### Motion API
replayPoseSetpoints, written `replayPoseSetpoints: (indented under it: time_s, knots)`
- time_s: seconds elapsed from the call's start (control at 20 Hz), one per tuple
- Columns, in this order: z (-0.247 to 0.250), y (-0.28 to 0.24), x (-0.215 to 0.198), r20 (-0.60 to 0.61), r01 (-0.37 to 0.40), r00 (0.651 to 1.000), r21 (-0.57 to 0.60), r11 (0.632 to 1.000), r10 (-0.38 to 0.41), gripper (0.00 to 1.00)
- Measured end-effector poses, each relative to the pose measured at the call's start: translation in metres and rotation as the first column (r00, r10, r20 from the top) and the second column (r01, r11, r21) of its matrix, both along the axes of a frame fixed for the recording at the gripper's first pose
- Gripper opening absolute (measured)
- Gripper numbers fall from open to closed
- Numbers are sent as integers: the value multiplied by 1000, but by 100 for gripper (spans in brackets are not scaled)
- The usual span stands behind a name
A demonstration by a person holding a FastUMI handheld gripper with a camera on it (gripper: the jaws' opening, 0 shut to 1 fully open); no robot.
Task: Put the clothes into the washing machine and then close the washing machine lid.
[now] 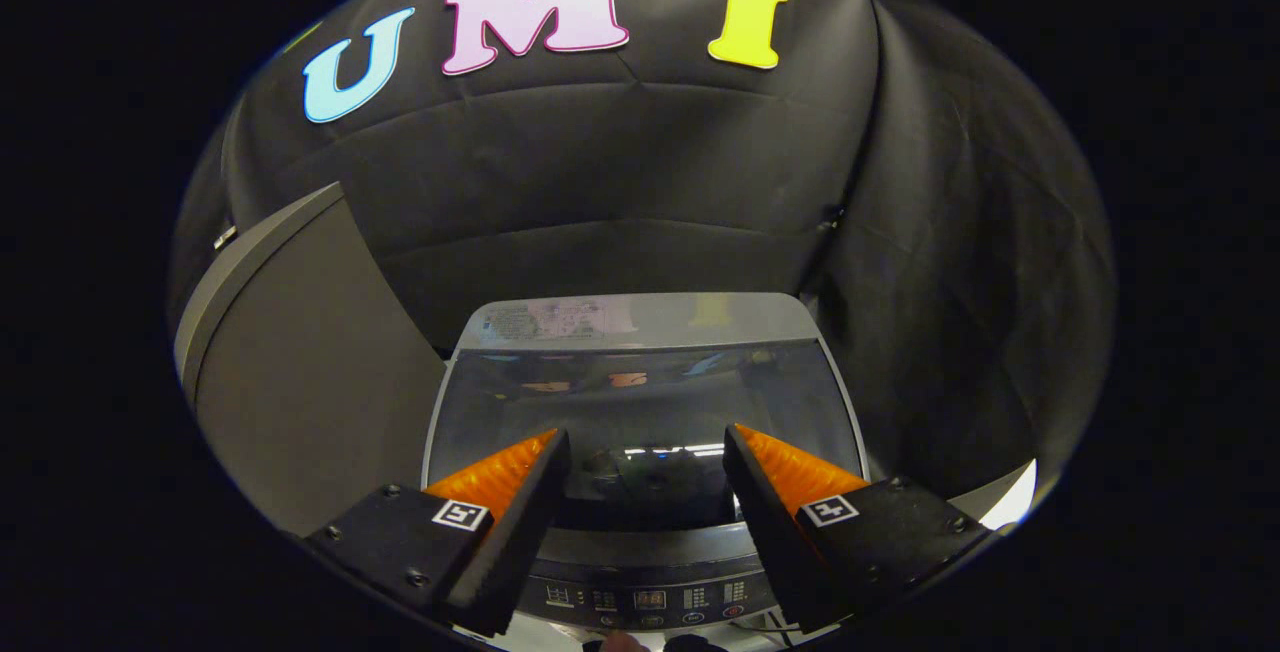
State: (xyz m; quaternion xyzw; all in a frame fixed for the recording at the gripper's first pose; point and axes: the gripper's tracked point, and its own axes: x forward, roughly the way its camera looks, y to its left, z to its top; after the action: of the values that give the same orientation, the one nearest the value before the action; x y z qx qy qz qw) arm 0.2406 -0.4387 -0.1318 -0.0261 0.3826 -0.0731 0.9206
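Glossy, glass-like washing machine lid (640, 402); matt, creased cloth wall (620, 192); gripper (646, 452) fingers apart.

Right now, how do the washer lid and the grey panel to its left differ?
The washer lid is glossy, see-through glass showing reflections; the grey panel is matte and opaque. The lid lies flat and shut on the washer, beyond the hand-held gripper, whose open fingers hold nothing; the panel stands upright beside it. The lid has a pale frame; the panel is plain apart from its lighter edge. Both are greyish.

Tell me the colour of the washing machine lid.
The washing machine's glass lid is dark and see-through with a silver-grey frame, clearest in the gripper view; the open fingers hover above it.
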Motion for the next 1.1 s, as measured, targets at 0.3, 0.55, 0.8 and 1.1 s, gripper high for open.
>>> replayPoseSetpoints:
  time_s: [0.3,0.55,0.8,1.1]
  knots:
    - [49,0,-1,112,-5,994,-35,999,9,97]
    - [110,13,-8,266,-39,963,-43,998,49,97]
    - [162,39,-21,383,-111,914,-80,991,133,97]
    - [223,62,-43,542,-125,829,-67,990,141,99]
